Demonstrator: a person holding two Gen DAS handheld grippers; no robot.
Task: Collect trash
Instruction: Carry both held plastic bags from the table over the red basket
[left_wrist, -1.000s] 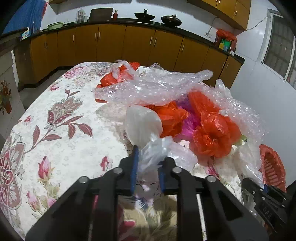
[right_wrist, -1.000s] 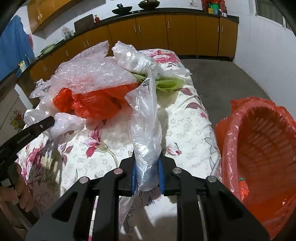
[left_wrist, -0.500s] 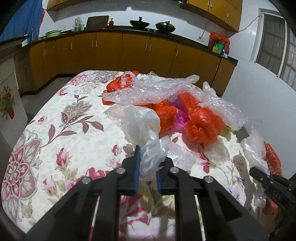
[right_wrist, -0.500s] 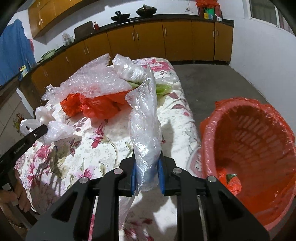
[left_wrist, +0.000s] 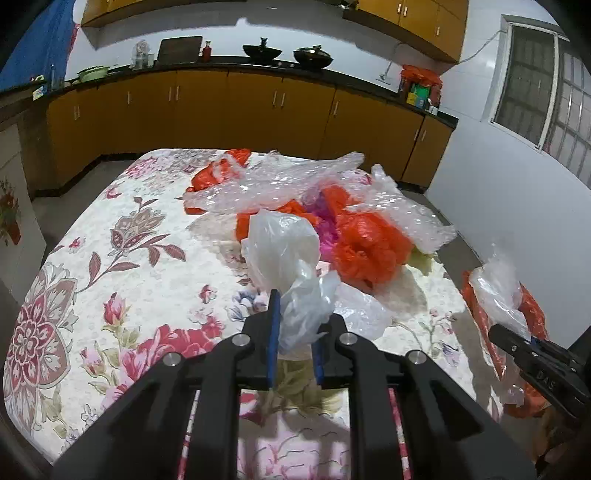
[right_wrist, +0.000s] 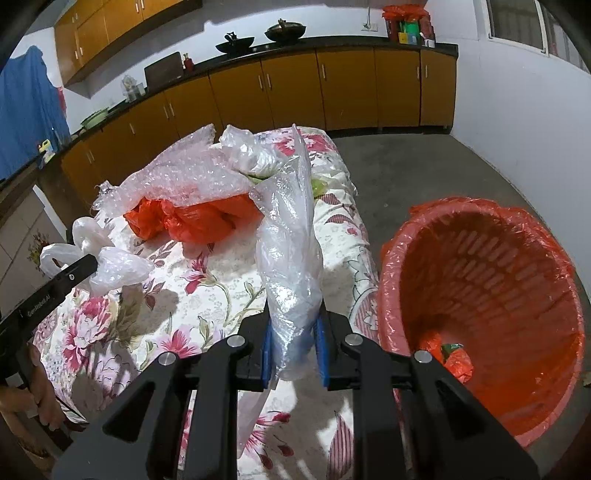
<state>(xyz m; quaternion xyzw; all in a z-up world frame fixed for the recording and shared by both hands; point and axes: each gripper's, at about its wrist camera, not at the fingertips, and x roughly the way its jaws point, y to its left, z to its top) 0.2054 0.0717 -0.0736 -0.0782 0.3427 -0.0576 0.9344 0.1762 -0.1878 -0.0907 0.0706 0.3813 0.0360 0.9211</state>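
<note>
My left gripper (left_wrist: 295, 332) is shut on a crumpled white plastic bag (left_wrist: 284, 251), lifted just above the flowered tablecloth (left_wrist: 129, 280). In the right wrist view that white plastic bag (right_wrist: 110, 266) hangs at the tip of the left gripper at the left edge. My right gripper (right_wrist: 293, 347) is shut on a clear plastic bag (right_wrist: 291, 251) that stands up between its blue pads. To its right sits the red basket (right_wrist: 524, 302), lined with a red bag, with some red trash at its bottom. A heap of bubble wrap (left_wrist: 273, 184) and red plastic bags (left_wrist: 369, 243) lies on the table beyond.
The table's right edge (right_wrist: 365, 251) runs next to the basket, with grey floor (right_wrist: 406, 166) beyond. Brown kitchen cabinets (left_wrist: 240, 110) line the far walls. A hand (right_wrist: 40, 402) grips the left tool at the lower left of the right wrist view.
Both grippers have risen and drawn back from the heap, each still holding its bag. The white bag has come off the table, and the basket shows more fully beside the right gripper.
</note>
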